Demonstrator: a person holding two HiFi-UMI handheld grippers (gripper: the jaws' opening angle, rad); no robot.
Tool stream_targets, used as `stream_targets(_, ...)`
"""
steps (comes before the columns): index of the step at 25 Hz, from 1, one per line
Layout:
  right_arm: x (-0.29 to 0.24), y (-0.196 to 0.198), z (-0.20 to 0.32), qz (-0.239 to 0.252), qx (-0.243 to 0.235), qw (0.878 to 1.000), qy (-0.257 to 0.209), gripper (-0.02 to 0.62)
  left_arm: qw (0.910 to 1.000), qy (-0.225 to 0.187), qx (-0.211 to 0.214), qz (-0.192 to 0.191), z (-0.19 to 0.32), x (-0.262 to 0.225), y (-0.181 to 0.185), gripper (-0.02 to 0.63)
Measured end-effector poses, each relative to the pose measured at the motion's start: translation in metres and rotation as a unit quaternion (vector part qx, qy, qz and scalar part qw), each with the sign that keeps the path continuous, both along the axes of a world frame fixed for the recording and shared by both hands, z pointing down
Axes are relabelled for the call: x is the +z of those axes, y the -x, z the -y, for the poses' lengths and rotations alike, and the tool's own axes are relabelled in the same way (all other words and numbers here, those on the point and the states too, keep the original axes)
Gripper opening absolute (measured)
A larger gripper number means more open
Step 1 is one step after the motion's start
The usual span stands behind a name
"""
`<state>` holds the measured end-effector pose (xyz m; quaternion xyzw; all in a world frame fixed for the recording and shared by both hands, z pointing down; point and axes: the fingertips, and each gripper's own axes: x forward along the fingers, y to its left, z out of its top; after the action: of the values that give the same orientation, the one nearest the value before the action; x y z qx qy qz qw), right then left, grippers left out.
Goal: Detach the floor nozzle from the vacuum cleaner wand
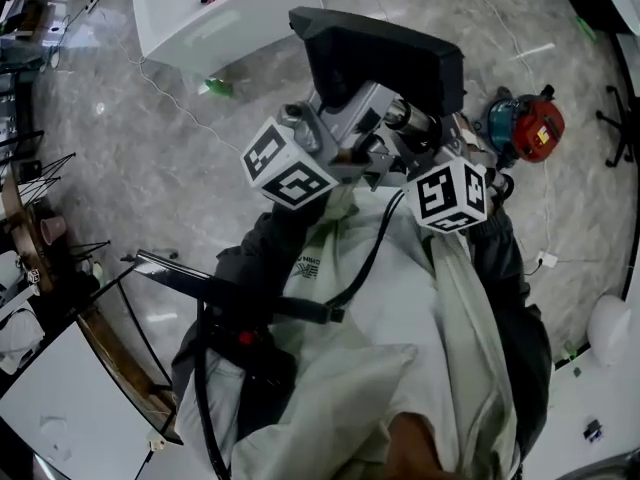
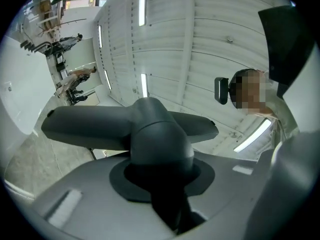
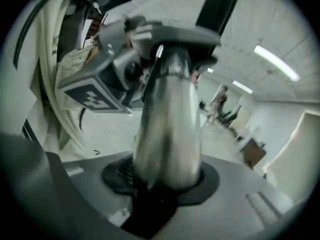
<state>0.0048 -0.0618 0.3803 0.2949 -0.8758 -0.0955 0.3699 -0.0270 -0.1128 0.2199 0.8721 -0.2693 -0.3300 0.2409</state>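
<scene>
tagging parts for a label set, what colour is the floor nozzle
The floor nozzle is dark grey; clearest in the left gripper view.

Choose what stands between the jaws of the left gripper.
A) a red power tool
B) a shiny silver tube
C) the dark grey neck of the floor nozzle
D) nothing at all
C: in the left gripper view the dark grey neck of the floor nozzle fills the gap between the jaws, with its wide head spreading out to both sides beyond them.
</scene>
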Motion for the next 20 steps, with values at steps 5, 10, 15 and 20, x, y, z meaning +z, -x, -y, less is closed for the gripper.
stream_targets(5, 0.028, 0.007, -0.023, 0.04, -0.105, 0.984, 0.137, 0.133, 0.9976, -0.026, 0.026, 0.058, -0.013, 0.01, -0.019, 0.101)
stream_targets(10, 0.017, 0.013, -0.091, 0.144, -0.295, 0.849, 0.414, 0.072, 0.9774, -0.115, 0.165, 0.066, -0.044, -0.001, -0.038, 0.097)
stream_targets(15, 0.023, 0.024, -0.079, 0.146, -0.231, 0.896, 0.349, 0.06, 0.983, -0.092, 0.145, 0.064, -0.04, 0.003, -0.033, 0.083)
stream_targets(20, 0.03, 0.009, -0.036, 0.081, -0.042, 0.98, 0.177, 0.051, 0.9928, -0.024, 0.087, 0.079, -0.018, 0.01, -0.031, 0.078)
